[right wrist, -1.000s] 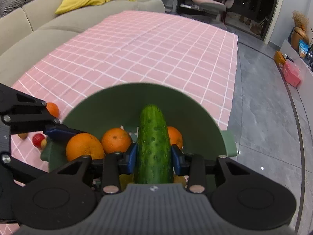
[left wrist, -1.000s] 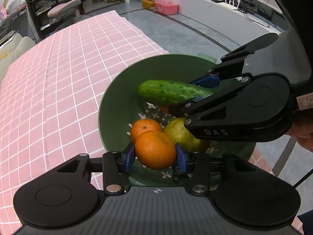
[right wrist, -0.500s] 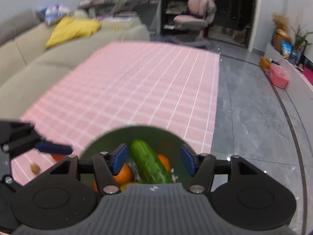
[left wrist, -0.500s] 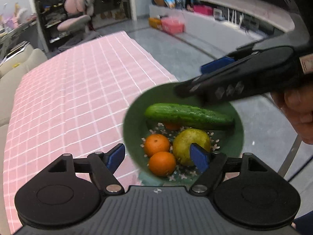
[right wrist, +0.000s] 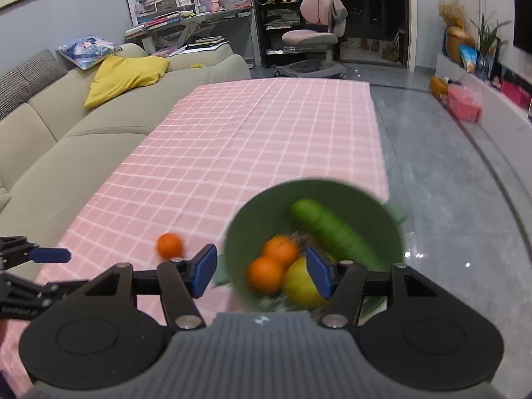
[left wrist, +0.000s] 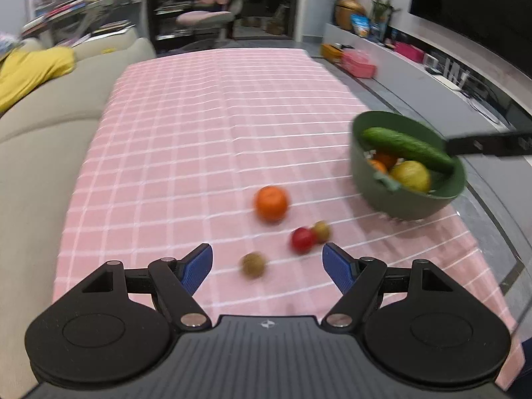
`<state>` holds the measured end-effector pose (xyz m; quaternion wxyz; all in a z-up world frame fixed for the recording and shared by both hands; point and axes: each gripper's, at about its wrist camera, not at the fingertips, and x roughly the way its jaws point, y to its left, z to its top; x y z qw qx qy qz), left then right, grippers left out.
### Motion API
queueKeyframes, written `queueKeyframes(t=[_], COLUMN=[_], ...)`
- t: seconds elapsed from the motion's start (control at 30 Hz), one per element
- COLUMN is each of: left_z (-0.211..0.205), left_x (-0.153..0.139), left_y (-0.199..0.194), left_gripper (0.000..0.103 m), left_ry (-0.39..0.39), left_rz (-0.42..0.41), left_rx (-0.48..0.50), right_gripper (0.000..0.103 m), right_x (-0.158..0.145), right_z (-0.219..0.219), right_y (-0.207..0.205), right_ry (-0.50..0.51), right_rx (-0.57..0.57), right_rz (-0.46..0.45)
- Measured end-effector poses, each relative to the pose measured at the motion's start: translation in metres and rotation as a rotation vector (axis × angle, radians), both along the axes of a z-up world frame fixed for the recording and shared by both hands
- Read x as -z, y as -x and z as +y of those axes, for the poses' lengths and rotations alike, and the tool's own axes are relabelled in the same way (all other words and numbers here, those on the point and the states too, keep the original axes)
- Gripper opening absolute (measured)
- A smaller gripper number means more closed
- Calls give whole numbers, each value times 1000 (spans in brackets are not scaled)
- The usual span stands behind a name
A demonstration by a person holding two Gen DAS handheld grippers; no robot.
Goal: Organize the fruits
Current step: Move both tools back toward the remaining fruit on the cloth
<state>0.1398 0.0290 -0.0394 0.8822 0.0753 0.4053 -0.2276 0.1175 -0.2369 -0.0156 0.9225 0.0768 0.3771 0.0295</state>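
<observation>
A green bowl (left wrist: pixel 412 199) stands at the table's right edge and holds a cucumber (left wrist: pixel 405 144), oranges (left wrist: pixel 382 161) and a yellow-green fruit (left wrist: pixel 410 174). It also shows in the right wrist view (right wrist: pixel 266 209) with the cucumber (right wrist: pixel 332 229) and two oranges (right wrist: pixel 266 274). On the cloth lie an orange (left wrist: pixel 271 202), a red fruit (left wrist: pixel 302 240) and two small brown fruits (left wrist: pixel 253 265). My left gripper (left wrist: pixel 267 262) is open and empty above these. My right gripper (right wrist: pixel 261 267) is open and empty above the bowl's near side.
A pink checked cloth (left wrist: pixel 199 133) covers the long table. A beige sofa (right wrist: pixel 66 153) runs along the left side. Grey floor (right wrist: pixel 449 199) lies right of the table. A pink chair (right wrist: pixel 312 40) and shelves stand at the far end.
Both grippers let go of their loads, the orange and the cucumber, into the bowl, opened, and pulled back and up. The left one swung left over the loose fruits.
</observation>
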Motion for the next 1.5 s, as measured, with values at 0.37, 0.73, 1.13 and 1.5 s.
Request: queueKeyframes(t=[0.37, 0.73, 1.13, 1.5], left_z=[13, 16, 11, 10], left_x=[21, 41, 50, 49], left_y=[-12, -14, -14, -13], left_gripper=[88, 88, 88, 88], left_ry=[39, 1, -48, -36], left_rz=[31, 52, 59, 67], left_rx=[-72, -72, -30, -4], right_gripper=[55, 54, 36, 19], right_x=[74, 82, 100, 115], right_z=[101, 113, 103, 101], right_y=[2, -16, -46, -63], right_ry=[47, 55, -14, -54], right_rx=[-166, -194, -92, -32], right_rz=[129, 143, 138, 146])
